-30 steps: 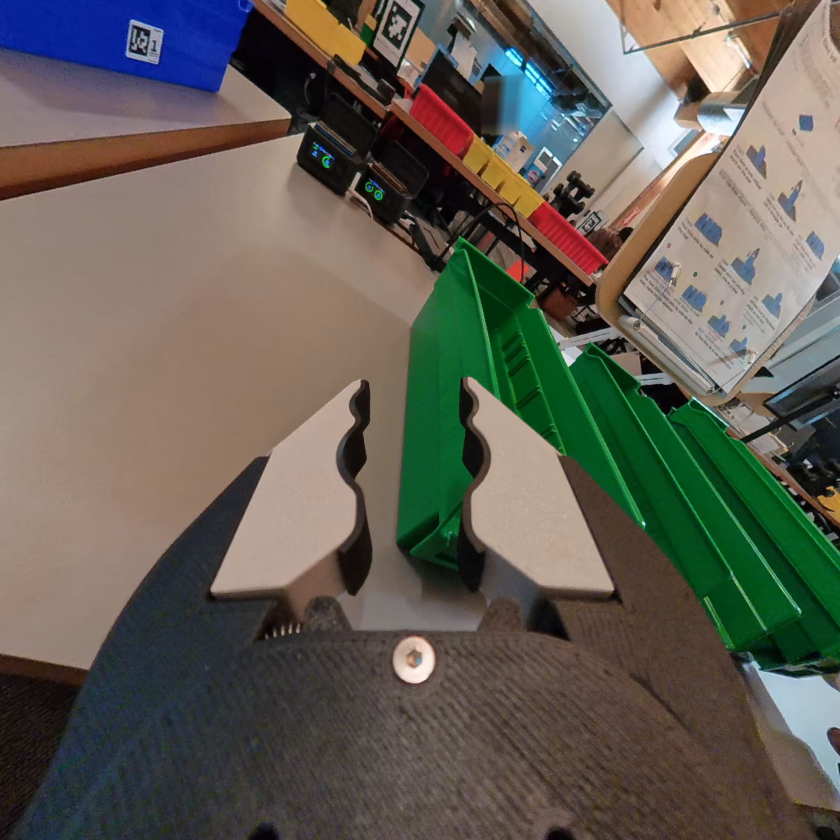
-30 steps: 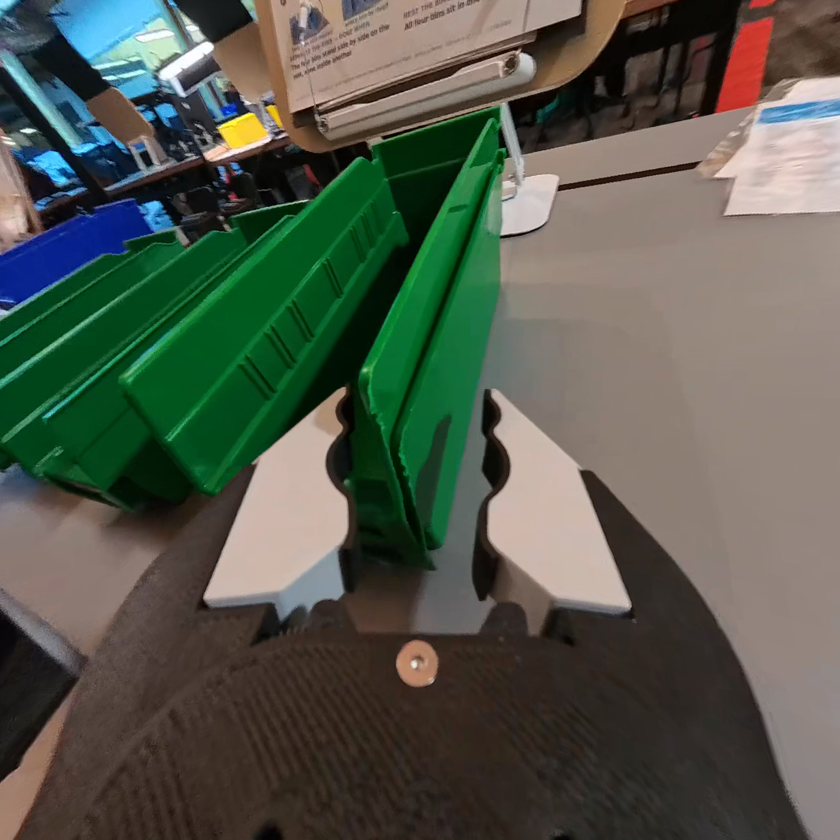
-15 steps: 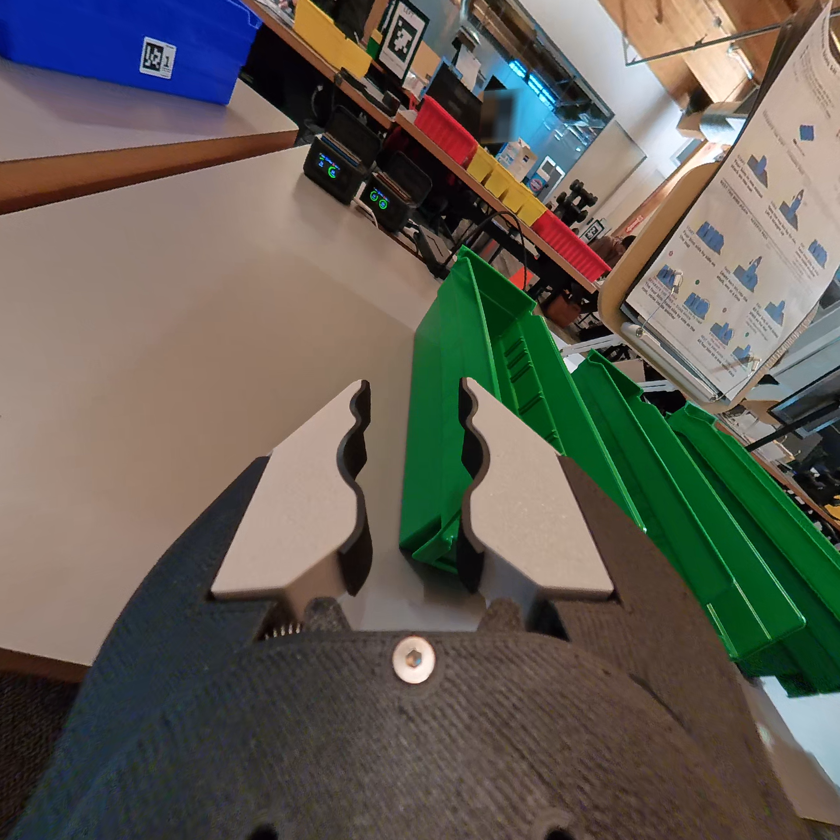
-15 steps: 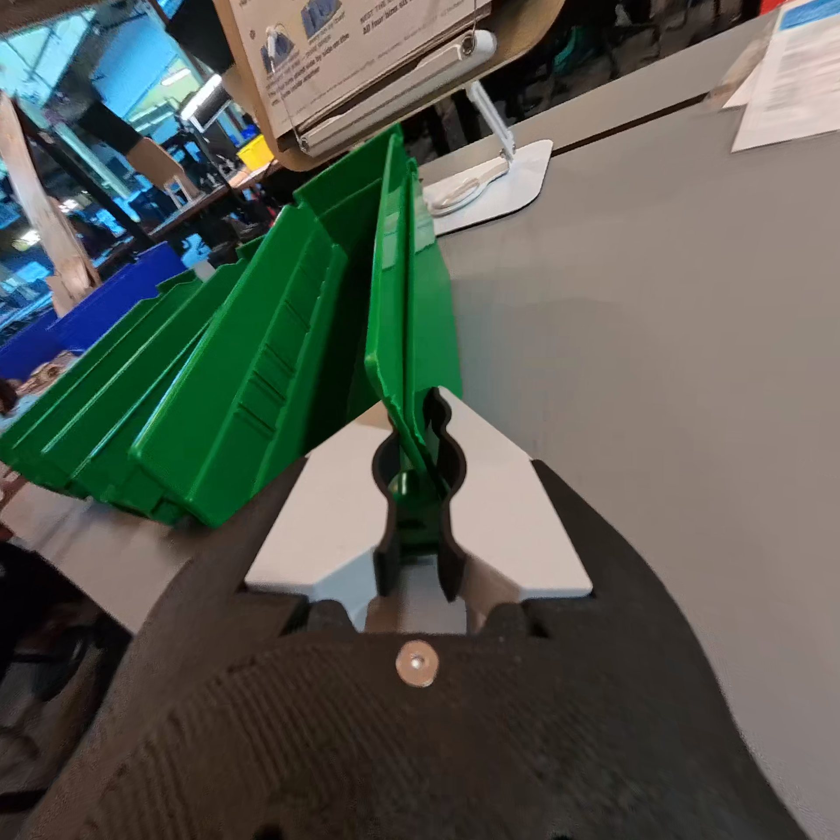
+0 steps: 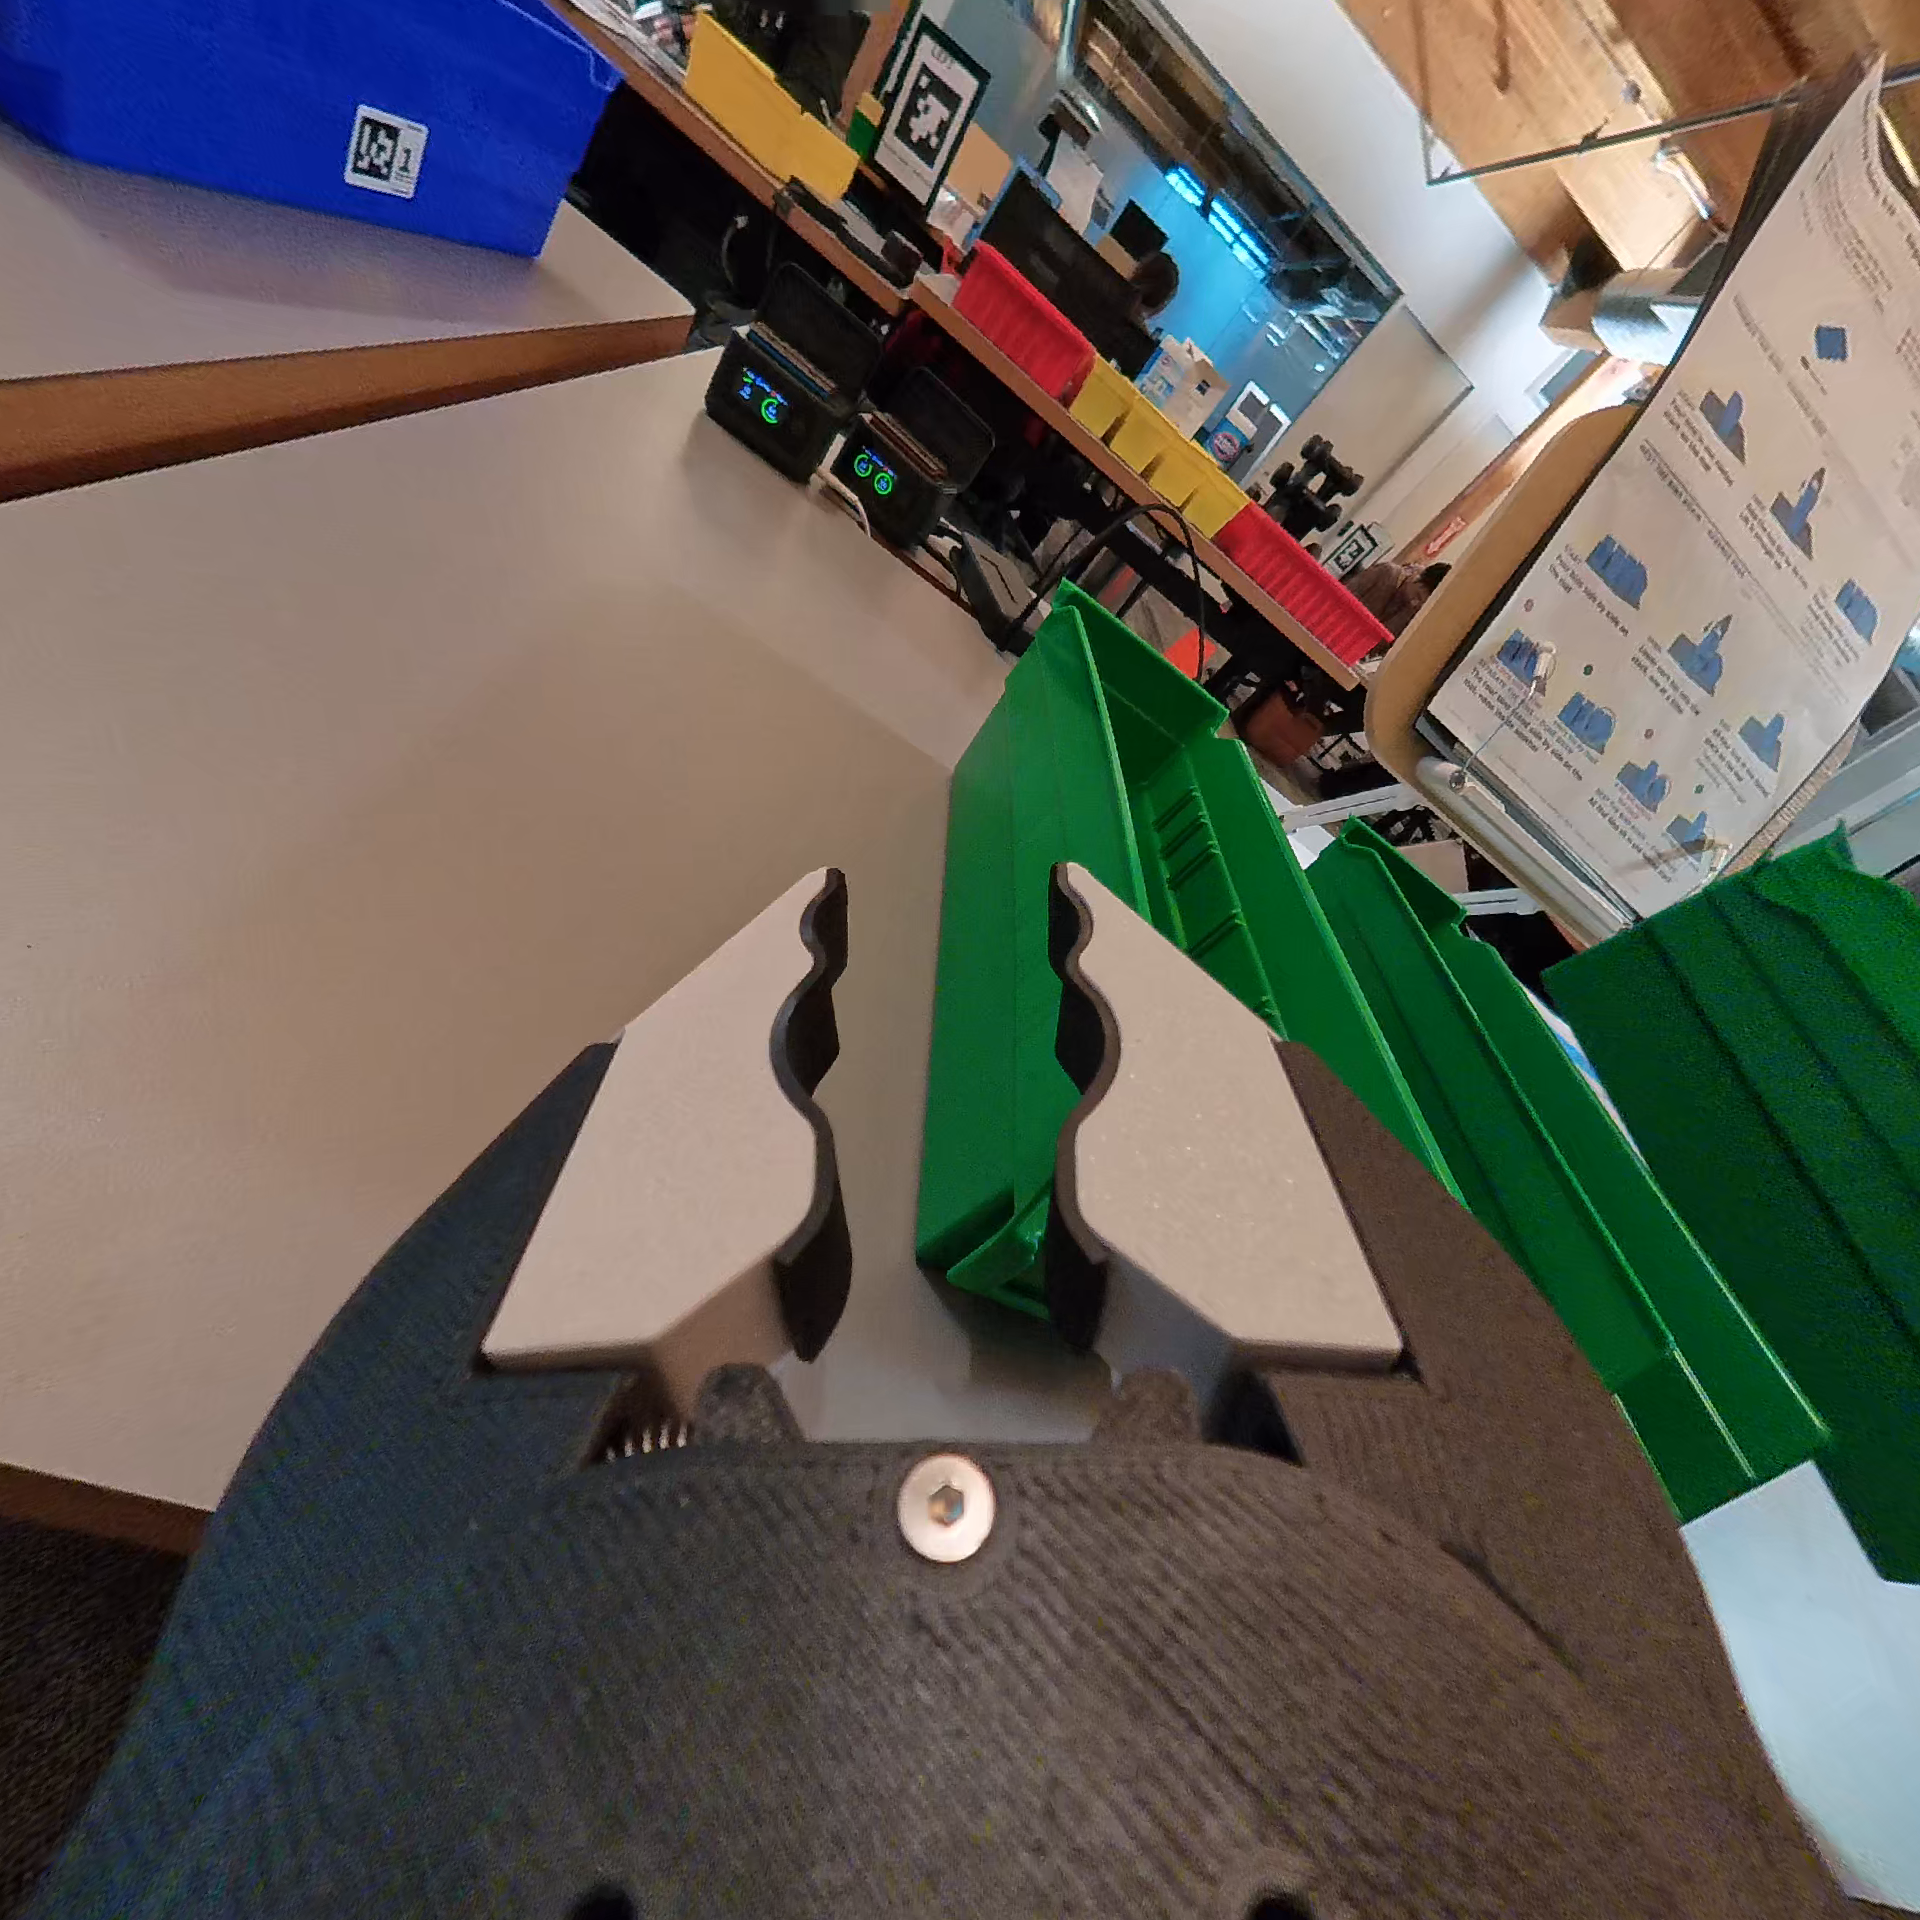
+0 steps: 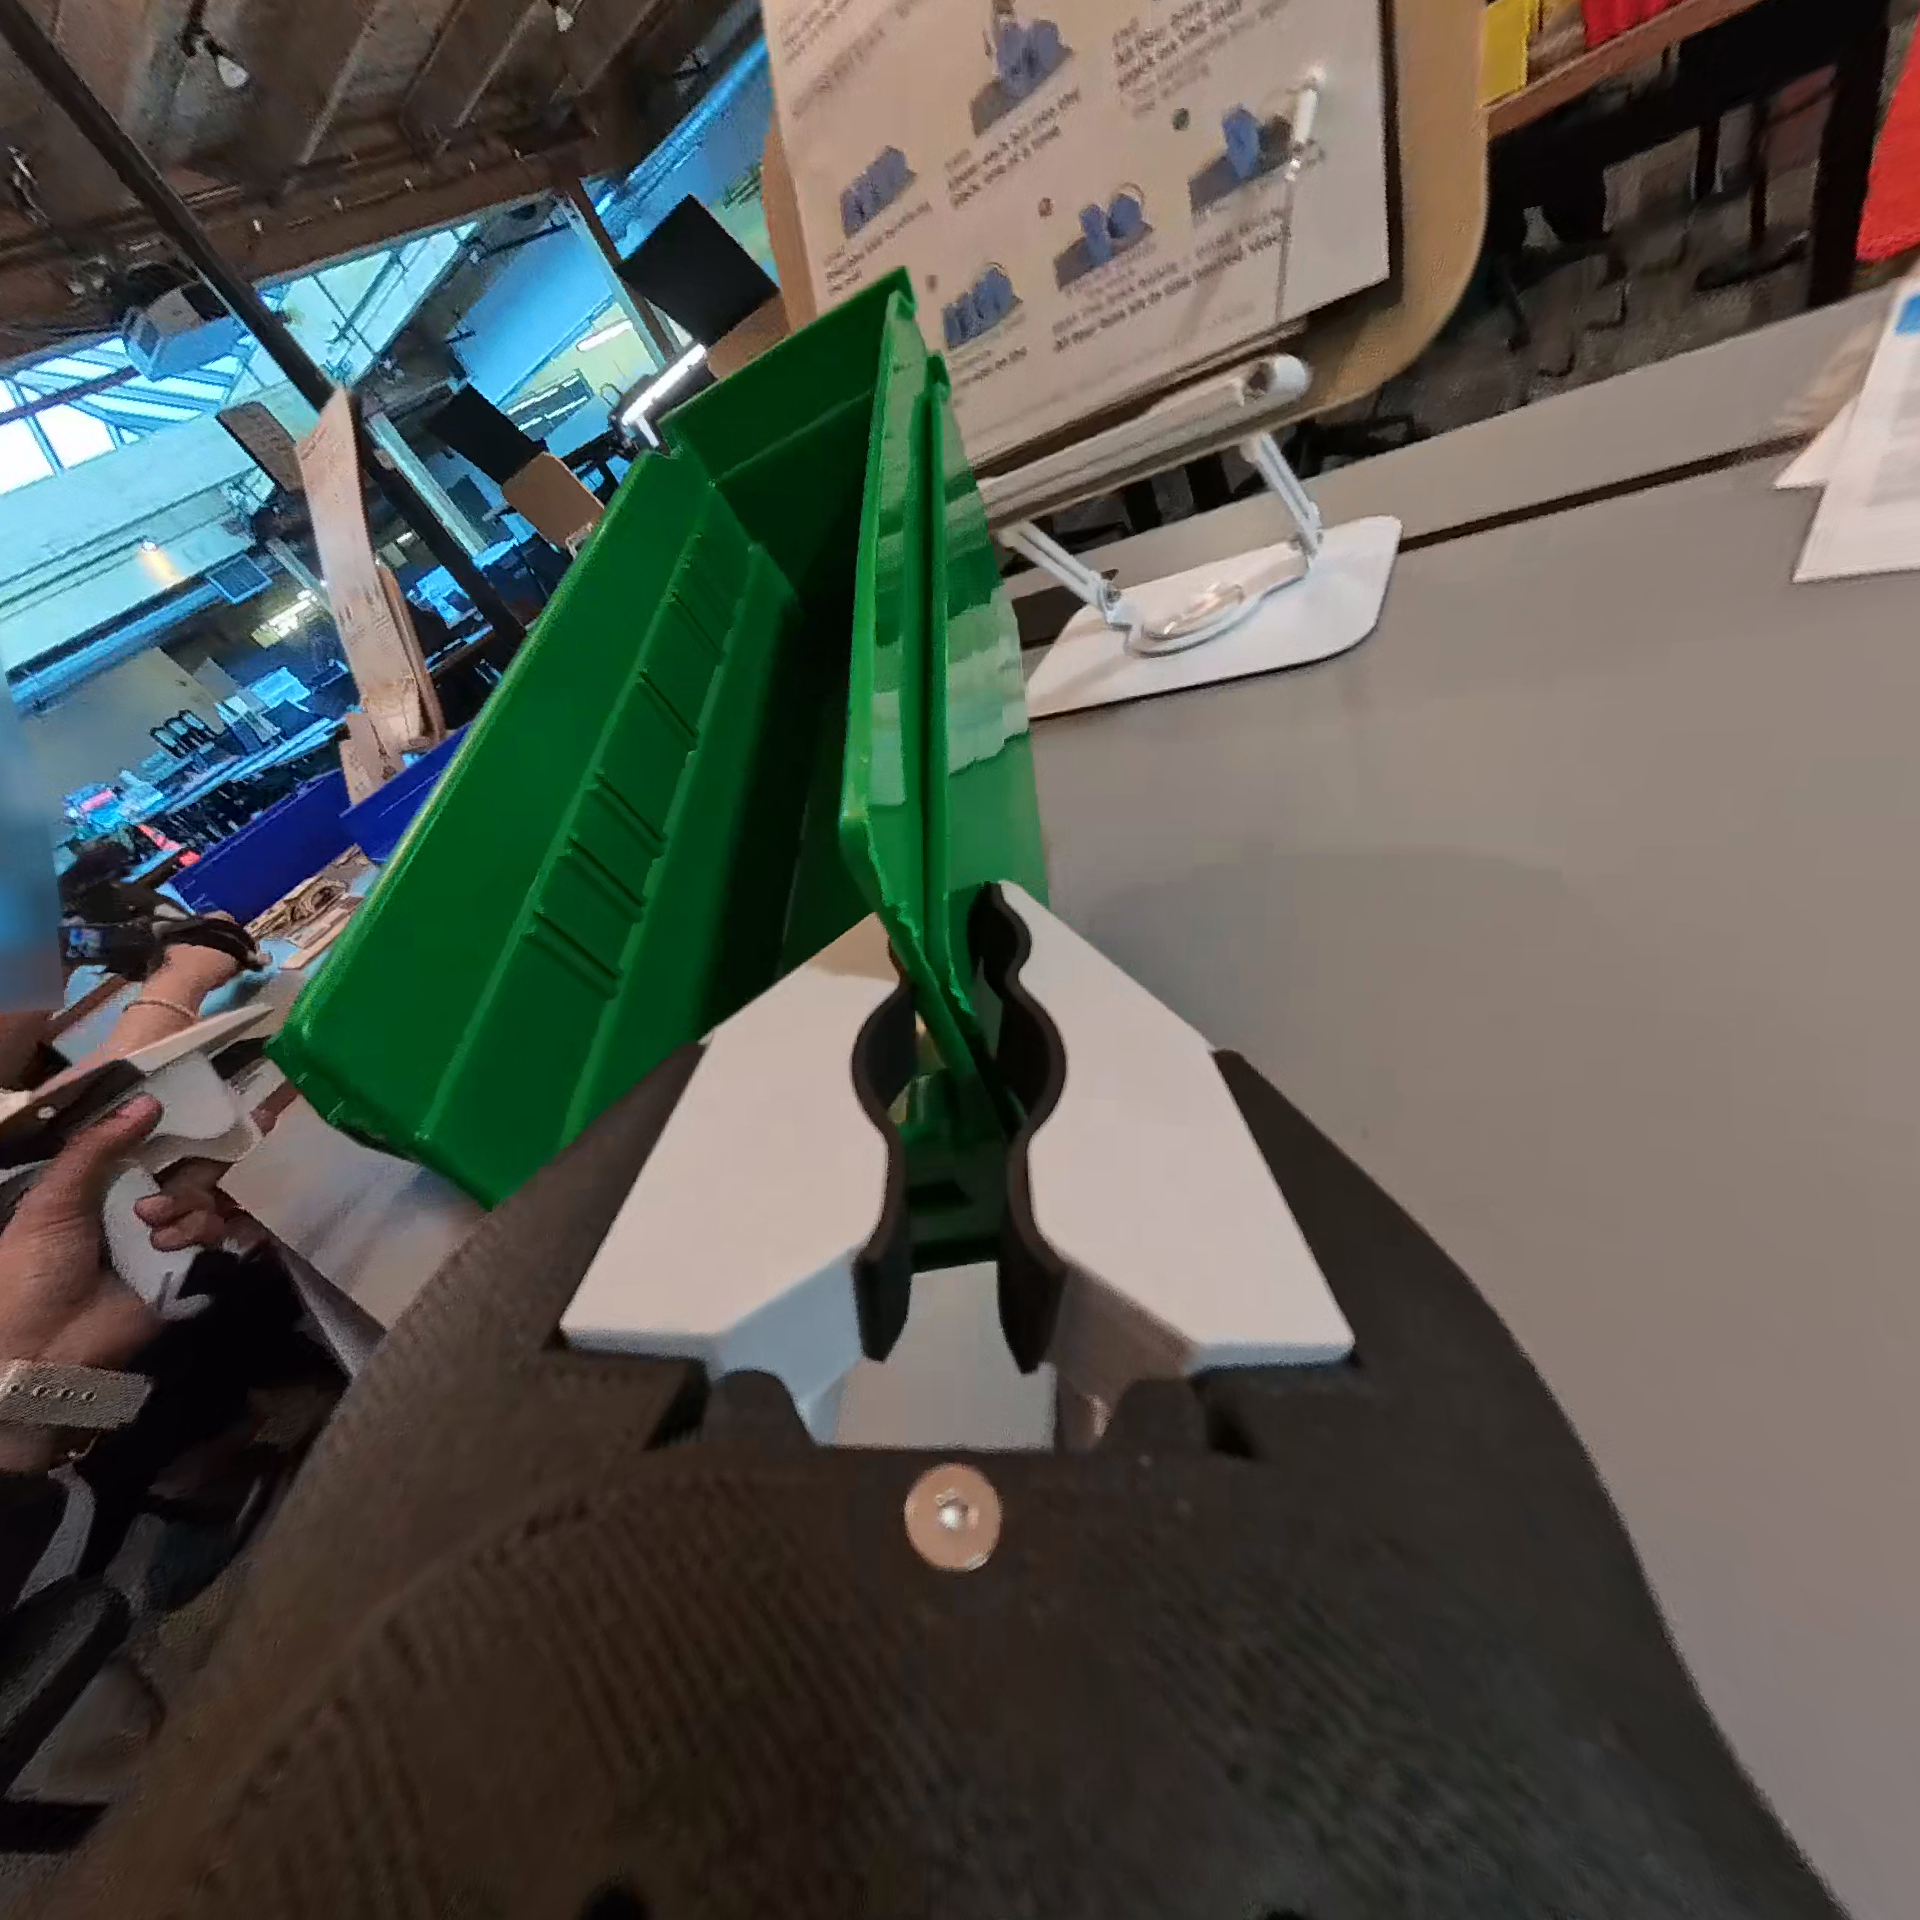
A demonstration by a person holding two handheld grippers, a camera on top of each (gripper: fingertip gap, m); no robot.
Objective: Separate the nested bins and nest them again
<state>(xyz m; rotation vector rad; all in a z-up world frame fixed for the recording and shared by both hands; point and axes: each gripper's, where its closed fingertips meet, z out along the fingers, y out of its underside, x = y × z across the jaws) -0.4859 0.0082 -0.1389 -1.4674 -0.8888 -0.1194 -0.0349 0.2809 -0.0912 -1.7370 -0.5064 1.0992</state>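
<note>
The lifted green bin (image 6: pixel 665 790) hangs tilted in the air above the grey surface (image 6: pixel 1507 831), its long open trough facing left and its far end raised toward the instruction board. The right gripper (image 6: pixel 951 935) has its jaws clamped narrow on the near end of that bin's right side wall, the green rim pinched between the black wavy pads. In the left wrist view the same bin shows only by its ribbed underside (image 5: pixel 1787 1143), raised at the right edge (its rim is out of frame there).

Two more green bins lie on the surface side by side: the nearest bin (image 5: pixel 1039 935) runs away from the camera, and the second bin (image 5: pixel 1507 1122) lies just beside it on the right. The left gripper (image 5: pixel 948 894) has its jaws parted at a medium width, straddling the near left wall of the nearest bin; the wall sits against the right pad while a gap remains at the left one.

Farther out stand the instruction board (image 6: pixel 1091 177) on its white stand (image 6: pixel 1226 613), a blue bin (image 5: pixel 312 114) on a neighbouring table, and two black devices with green lights (image 5: pixel 831 436).
</note>
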